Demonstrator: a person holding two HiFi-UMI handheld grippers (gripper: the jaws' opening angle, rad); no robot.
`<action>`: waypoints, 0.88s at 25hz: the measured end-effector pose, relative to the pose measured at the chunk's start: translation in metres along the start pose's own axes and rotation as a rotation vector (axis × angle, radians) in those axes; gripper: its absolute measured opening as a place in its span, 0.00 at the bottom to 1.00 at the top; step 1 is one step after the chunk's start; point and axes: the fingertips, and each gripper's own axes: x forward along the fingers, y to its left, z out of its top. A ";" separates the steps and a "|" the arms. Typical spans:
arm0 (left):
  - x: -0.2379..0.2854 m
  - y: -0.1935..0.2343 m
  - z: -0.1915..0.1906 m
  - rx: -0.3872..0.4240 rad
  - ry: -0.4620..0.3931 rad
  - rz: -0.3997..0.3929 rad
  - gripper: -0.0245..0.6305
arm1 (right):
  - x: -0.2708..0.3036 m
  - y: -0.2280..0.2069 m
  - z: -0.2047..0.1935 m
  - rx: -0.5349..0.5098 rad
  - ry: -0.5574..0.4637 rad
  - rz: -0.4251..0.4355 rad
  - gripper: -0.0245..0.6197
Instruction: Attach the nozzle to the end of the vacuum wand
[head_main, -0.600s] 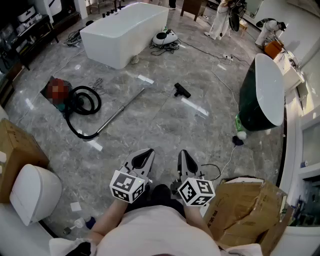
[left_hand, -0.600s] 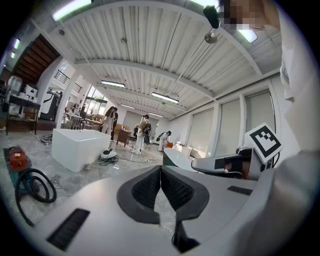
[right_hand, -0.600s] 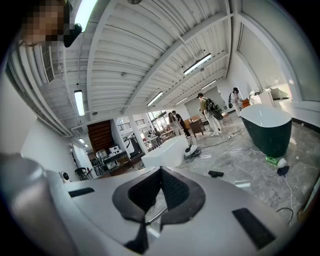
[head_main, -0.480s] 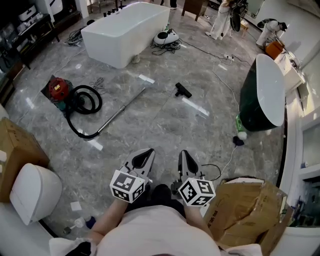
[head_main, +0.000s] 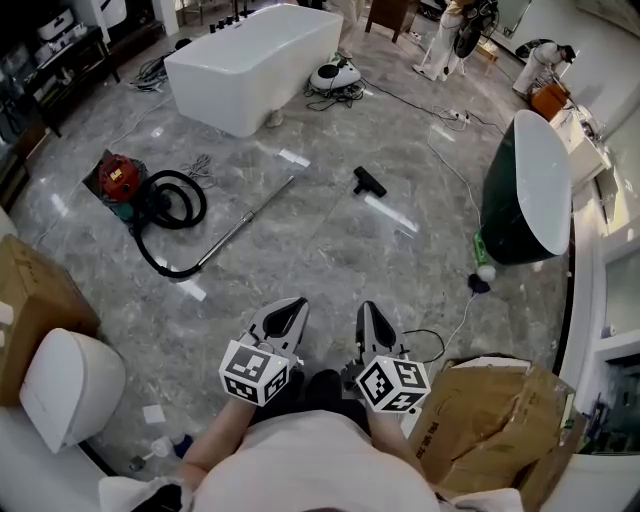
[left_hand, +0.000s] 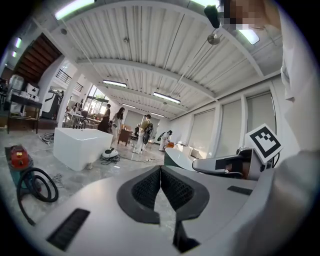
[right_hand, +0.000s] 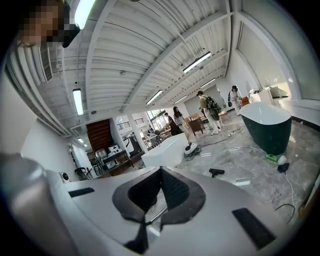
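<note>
1. Crumpled cardboard box (head_main: 490, 400) sits beside the right gripper (head_main: 368, 312); its contents are hidden.
2. Nozzle (head_main: 367, 181) lies on the floor, apart from the wand (head_main: 245, 220) tip.
3. Wand joins hose (head_main: 172, 205) and red canister (head_main: 120, 178).
4. White bathtub (head_main: 250, 60) stands beyond them.
5. Left gripper (head_main: 290, 308) and right gripper: jaws pressed together, empty.
</note>
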 end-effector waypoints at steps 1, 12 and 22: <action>-0.001 0.003 0.000 0.001 0.000 -0.002 0.05 | 0.002 0.001 -0.001 0.006 -0.004 -0.001 0.06; -0.013 0.031 -0.007 0.001 0.009 -0.016 0.05 | 0.014 0.010 -0.021 0.061 -0.019 -0.034 0.06; -0.020 0.049 -0.010 -0.021 0.009 -0.013 0.05 | 0.026 0.021 -0.022 0.049 -0.024 -0.038 0.06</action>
